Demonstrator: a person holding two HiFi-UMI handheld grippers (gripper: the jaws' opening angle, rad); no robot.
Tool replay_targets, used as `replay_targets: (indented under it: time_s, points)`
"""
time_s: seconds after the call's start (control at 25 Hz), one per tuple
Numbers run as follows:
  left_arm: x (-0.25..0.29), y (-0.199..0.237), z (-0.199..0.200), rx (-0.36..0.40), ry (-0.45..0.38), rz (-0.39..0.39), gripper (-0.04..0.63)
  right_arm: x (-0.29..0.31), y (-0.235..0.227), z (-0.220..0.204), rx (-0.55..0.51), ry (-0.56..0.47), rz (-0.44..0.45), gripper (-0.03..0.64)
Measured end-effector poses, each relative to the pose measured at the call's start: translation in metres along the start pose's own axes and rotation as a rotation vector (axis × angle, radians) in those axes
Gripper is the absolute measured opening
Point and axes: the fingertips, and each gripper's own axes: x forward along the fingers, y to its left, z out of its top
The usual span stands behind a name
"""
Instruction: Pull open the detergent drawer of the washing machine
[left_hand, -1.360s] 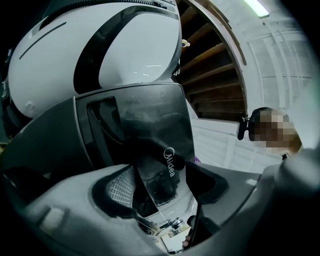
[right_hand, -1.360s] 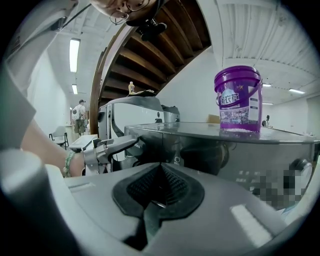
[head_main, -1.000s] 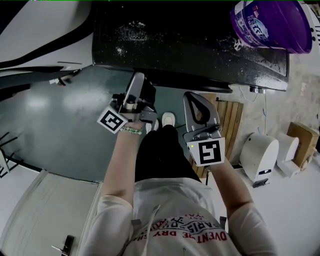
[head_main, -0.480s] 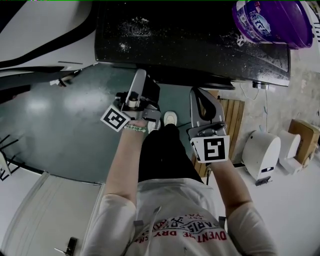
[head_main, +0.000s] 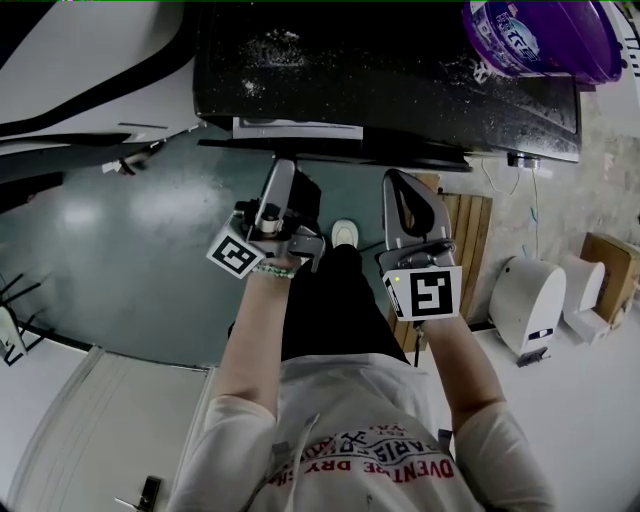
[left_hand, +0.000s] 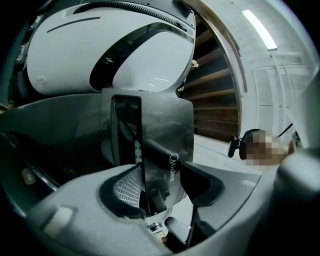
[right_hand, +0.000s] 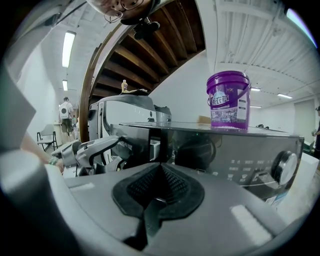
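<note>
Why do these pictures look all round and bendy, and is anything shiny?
Both gripper views bulge with dark round corners, since their lenses are very wide. Left gripper view: the glossy drawer front shows reflections. Right gripper view: purple bucket is sharp. Head view: dim, greyish.

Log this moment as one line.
left tongs: closing on detergent drawer front | drawer: partly out | right tongs: shut, empty

Purple bucket (head_main: 540, 40) sits up at your top right. Down on the teal floor (head_main: 120, 250): wooden slats (head_main: 462, 250), a white round appliance (head_main: 525, 300) beside them, and a cardboard box (head_main: 610, 268) further right.
</note>
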Motion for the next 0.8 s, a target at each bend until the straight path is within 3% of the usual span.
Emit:
replay_targets:
  time_s: [0.8]
  points:
    - [-0.069, -0.033, -0.027, -0.024, 0.056, -0.008, 0.216, -0.049, 0.044, 0.000, -0.054, -0.007, -0.009, 0.002]
